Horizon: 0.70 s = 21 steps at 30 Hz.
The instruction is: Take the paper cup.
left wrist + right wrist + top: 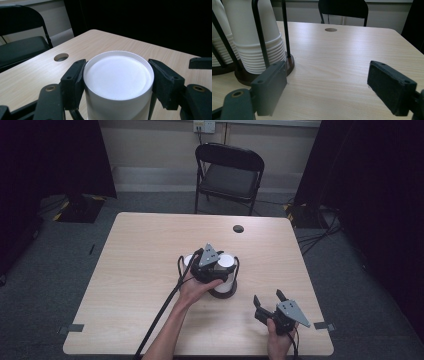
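A stack of upturned white paper cups [228, 270] stands in a black wire holder with a dark round base [223, 293] at mid-table. My left gripper [223, 262] is shut on the top cup [118, 75], one pad [75, 77] pressing each side of its wall. A second cup stack [188, 260] stands just left of it. My right gripper [268, 298] rests open near the table's front right, apart from the holder. In the right gripper view its jaws [327, 75] hold nothing, and the cup stack [254, 37] and holder base [290, 63] lie off to the left.
The light wooden table [145, 250] has a round cable hole [238, 228] near its far edge. A black folding chair [230, 170] stands behind the table. Dark curtains hang at both sides. A cable trails from the left gripper to the front edge.
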Each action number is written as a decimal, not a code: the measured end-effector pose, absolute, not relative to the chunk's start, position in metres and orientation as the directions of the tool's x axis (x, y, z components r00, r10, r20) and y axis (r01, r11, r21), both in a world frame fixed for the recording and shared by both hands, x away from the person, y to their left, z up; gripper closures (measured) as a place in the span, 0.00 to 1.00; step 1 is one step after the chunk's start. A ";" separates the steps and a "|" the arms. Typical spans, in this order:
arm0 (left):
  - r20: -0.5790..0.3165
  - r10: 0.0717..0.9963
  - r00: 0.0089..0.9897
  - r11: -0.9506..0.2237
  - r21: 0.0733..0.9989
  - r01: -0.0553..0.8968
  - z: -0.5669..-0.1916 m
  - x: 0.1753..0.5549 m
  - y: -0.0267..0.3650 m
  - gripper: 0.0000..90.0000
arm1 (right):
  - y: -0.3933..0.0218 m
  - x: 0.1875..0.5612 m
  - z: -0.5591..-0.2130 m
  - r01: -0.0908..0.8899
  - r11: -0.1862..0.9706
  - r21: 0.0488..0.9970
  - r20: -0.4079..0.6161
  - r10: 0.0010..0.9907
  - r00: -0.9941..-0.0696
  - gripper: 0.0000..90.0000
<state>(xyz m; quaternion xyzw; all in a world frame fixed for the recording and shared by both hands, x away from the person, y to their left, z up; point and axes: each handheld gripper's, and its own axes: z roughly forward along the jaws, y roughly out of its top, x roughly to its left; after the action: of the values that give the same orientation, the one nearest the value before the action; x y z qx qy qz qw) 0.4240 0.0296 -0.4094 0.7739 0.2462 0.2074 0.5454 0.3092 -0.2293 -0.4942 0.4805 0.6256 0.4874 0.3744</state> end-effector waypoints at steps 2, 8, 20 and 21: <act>0.053 0.608 0.792 -0.279 0.949 0.150 -0.408 0.424 0.030 0.38 | -0.229 0.309 -0.494 0.237 0.064 0.969 -0.001 0.967 -0.257 0.17; 0.022 0.618 0.786 -0.241 0.957 0.163 -0.404 0.424 0.033 0.38 | -0.229 0.309 -0.494 0.234 0.062 0.970 0.000 0.966 -0.257 0.17; 0.001 0.637 0.771 -0.199 0.966 0.164 -0.400 0.420 0.036 0.38 | -0.229 0.309 -0.494 0.233 0.062 0.971 0.000 0.967 -0.257 0.17; -0.017 0.638 0.770 -0.184 0.968 0.174 -0.399 0.421 0.037 0.38 | -0.229 0.309 -0.494 0.233 0.061 0.971 0.001 0.967 -0.256 0.17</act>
<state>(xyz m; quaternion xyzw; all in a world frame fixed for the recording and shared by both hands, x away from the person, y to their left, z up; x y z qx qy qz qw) 0.4206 0.0369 -0.3989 0.7426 0.2731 0.2009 0.5775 0.3088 -0.2294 -0.4943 0.4805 0.6239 0.4887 0.3756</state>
